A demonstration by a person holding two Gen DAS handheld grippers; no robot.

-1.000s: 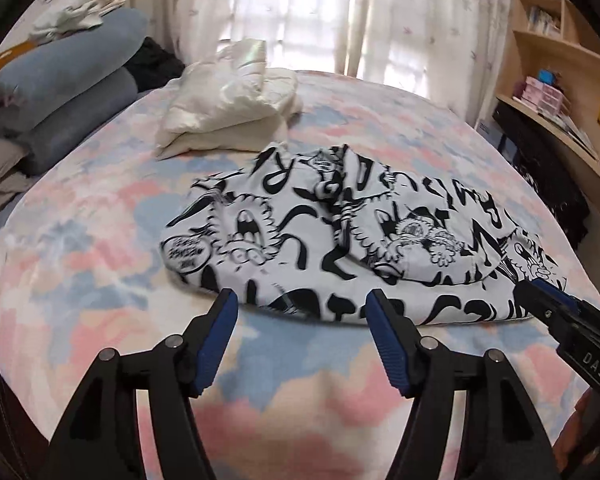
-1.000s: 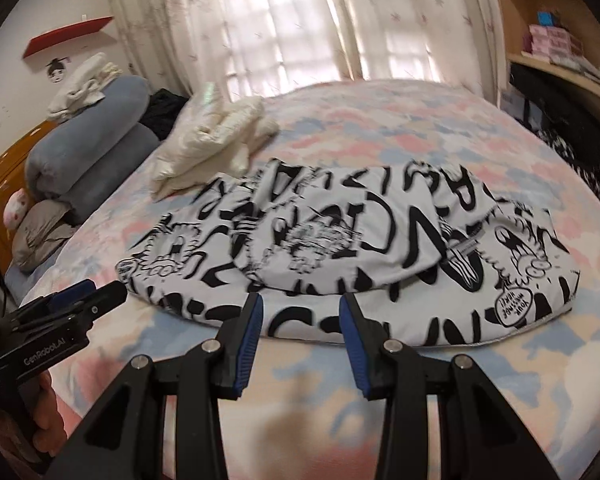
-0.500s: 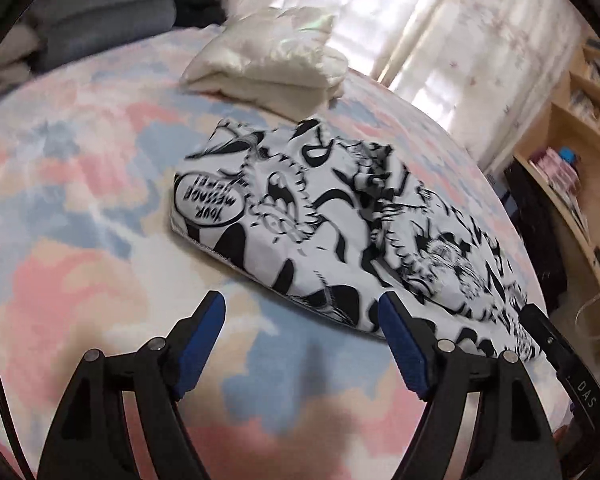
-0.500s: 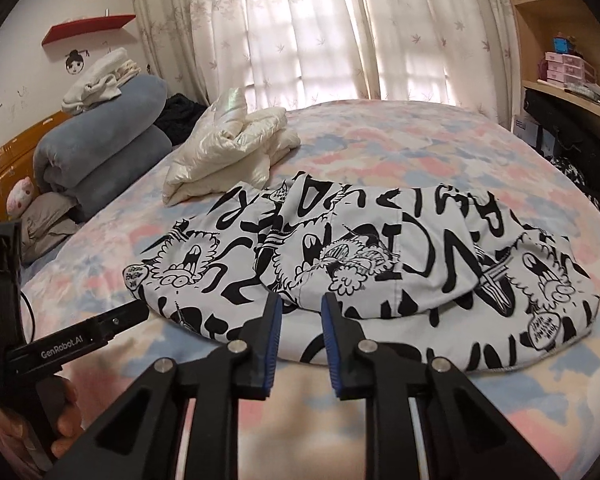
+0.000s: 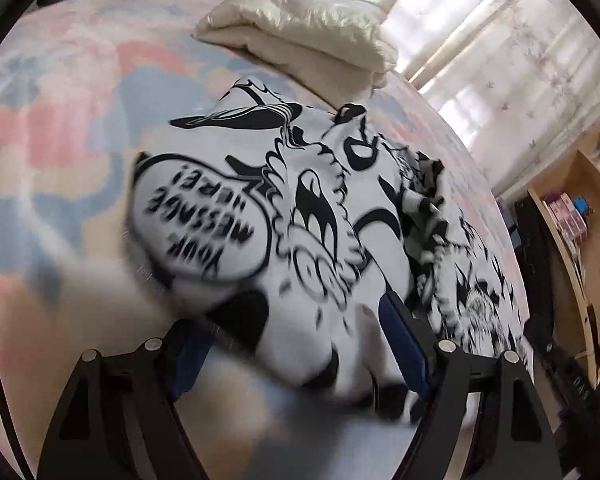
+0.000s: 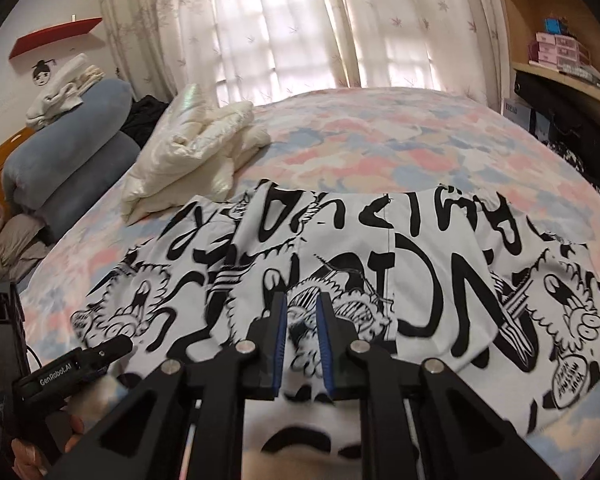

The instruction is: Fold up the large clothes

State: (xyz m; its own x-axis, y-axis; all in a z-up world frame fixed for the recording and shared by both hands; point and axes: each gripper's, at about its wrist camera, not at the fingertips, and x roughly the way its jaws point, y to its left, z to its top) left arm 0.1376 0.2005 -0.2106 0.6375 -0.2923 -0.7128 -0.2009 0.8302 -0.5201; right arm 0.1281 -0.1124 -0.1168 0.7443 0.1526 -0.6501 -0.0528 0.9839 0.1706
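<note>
Left gripper [image 5: 296,344]: jaws spread wide, straddling the near left edge of the printed garment [image 5: 312,216]; cloth is seen between the blue pads [image 5: 404,344], nothing clamped. A second ago the jaws were held short of the hem over bare bedspread; now the garment edge is reached and the view is blurred and tilted.

Right gripper [image 6: 302,320]: jaws narrowed to a slim gap, clearly less than a second ago, and now placed over the middle of the garment [image 6: 380,276] instead of in front of its near edge. Whether fabric is pinched between the pads cannot be told. The left gripper [image 6: 100,354] is seen at lower left, at the garment's left end.

Garment is laid across the middle of the pastel bedspread [image 6: 380,136], folded to a wide strip, speech-bubble print at both ends. A cream padded jacket [image 6: 196,152] is seen just beyond it, unchanged; grey-blue bolsters [image 6: 64,160] well apart at the headboard.
</note>
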